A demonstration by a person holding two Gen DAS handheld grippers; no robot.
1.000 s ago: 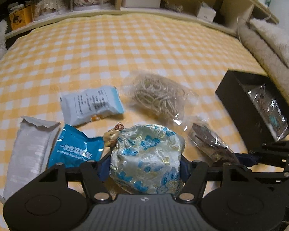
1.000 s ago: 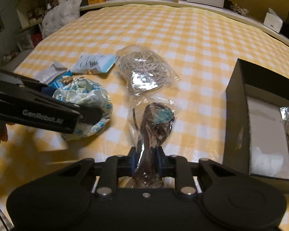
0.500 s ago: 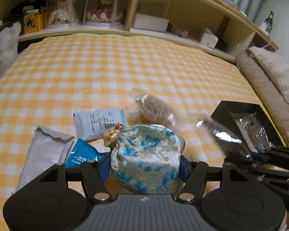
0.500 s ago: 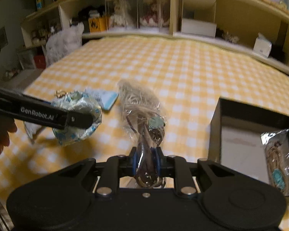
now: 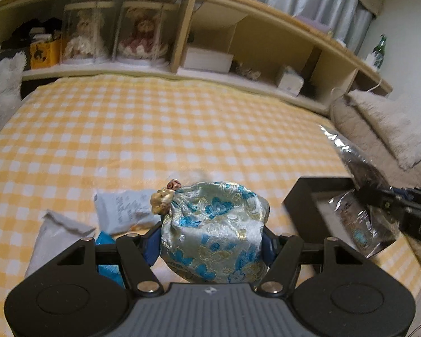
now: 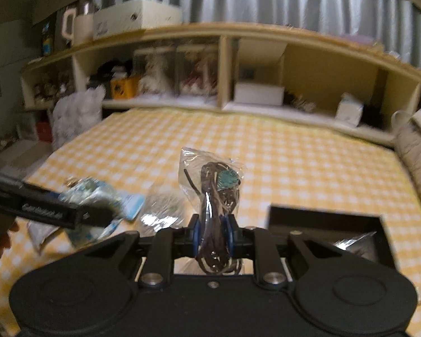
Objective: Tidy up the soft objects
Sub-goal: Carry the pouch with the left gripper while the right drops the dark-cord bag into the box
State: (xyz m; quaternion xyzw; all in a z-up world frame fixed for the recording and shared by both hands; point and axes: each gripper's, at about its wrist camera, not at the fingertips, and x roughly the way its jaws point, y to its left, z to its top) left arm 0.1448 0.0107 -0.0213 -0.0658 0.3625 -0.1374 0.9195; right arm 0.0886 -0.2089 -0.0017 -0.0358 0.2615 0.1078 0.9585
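My left gripper (image 5: 210, 238) is shut on a blue-and-silver brocade pouch (image 5: 213, 230) with a gold tie, held above the yellow checked bed. My right gripper (image 6: 212, 233) is shut on a clear plastic bag of dark cord (image 6: 214, 188) with a teal tag, also lifted off the bed. In the left wrist view that bag (image 5: 356, 160) and the right gripper (image 5: 379, 196) hang over the black box (image 5: 303, 196) at the right. In the right wrist view the left gripper (image 6: 95, 213) carries the pouch (image 6: 89, 191) at the left.
Inside the black box (image 6: 322, 216) lies another clear packet (image 5: 353, 224). On the bed lie a white packet (image 5: 120, 210), a grey packet (image 5: 56, 236), a blue packet (image 5: 106, 255) and a bag of pale cord (image 6: 162, 207). Shelves run behind the bed; a fluffy blanket (image 5: 387, 120) lies at right.
Both grippers have risen off the bed with their loads and tilted upward. The dark cord bag has moved from the bedspread to above the black box.
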